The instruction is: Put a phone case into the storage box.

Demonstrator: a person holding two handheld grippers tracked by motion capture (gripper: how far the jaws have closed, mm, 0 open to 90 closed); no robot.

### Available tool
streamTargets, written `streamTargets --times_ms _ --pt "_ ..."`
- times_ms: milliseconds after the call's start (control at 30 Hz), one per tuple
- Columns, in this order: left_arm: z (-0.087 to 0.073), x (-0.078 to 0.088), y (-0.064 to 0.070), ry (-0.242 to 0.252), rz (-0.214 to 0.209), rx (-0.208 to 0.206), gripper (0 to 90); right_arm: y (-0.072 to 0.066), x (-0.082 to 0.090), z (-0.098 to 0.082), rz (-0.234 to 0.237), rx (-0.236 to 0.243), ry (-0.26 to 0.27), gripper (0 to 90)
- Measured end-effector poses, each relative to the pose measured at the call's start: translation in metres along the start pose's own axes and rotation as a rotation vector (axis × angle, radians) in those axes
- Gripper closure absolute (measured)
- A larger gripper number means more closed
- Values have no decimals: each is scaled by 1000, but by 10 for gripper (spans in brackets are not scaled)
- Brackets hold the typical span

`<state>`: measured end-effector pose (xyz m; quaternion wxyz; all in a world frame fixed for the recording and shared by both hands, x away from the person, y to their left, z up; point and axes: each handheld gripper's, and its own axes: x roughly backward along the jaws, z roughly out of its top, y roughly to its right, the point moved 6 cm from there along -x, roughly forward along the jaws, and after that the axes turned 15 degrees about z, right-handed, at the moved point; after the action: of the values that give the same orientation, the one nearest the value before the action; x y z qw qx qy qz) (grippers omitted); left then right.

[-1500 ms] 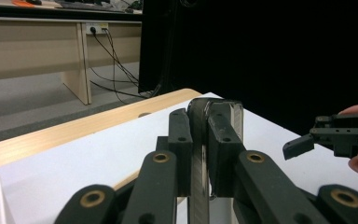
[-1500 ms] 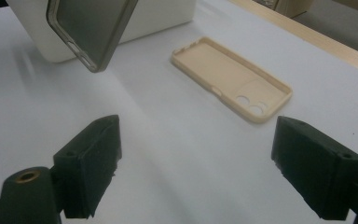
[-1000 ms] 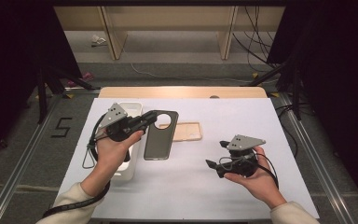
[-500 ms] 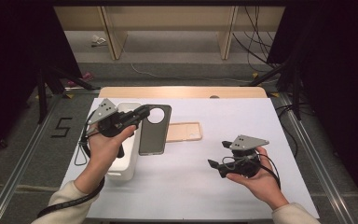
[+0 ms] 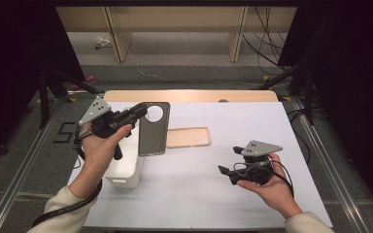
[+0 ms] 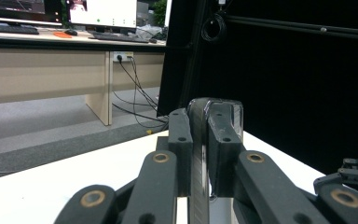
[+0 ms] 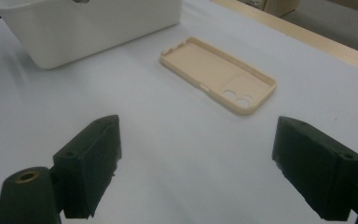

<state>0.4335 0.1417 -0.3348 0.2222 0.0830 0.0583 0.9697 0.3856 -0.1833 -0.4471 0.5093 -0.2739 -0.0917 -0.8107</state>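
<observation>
Above the white rectangular plastic bin (image 5: 126, 167), the left gripper (image 5: 138, 110) pinches the dark grey phone case (image 5: 151, 128) by its edge, seemingly to drop it in, while the right gripper (image 5: 225, 171) hovers spread, facing the beige phone case (image 7: 219, 80) on the white table (image 5: 252, 126).

Surface (image 5: 213, 194) plain white, with a pale wood strip along its far edge; bin (image 5: 126, 170) at near left plain white, no pattern. Phone case (image 5: 188, 137) lying at centre is pale peach-beige, uniform; second phone case (image 5: 153, 131), in the left hand-held gripper (image 5: 141, 110), is dark grey with a round cut-out showing white through it. Both hand-held grippers black, right hand-held gripper (image 5: 226, 173) likewise, each topped by a grey plate with brass-coloured pivot pins on the links; sleeves cream, floor grey, surrounding curtains black.
</observation>
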Motion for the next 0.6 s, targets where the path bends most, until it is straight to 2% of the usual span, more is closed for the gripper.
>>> streamTargets --times_ms 133,400,600 --pt "3 1 -5 3 3 4 813 0 1 0 -2 -3 2 163" --pt "6 3 -15 -11 -18 16 813 1 2 -1 -2 -5 7 163" --pt "9 4 -22 -10 -10 23 813 2 2 -1 -3 -8 10 163"
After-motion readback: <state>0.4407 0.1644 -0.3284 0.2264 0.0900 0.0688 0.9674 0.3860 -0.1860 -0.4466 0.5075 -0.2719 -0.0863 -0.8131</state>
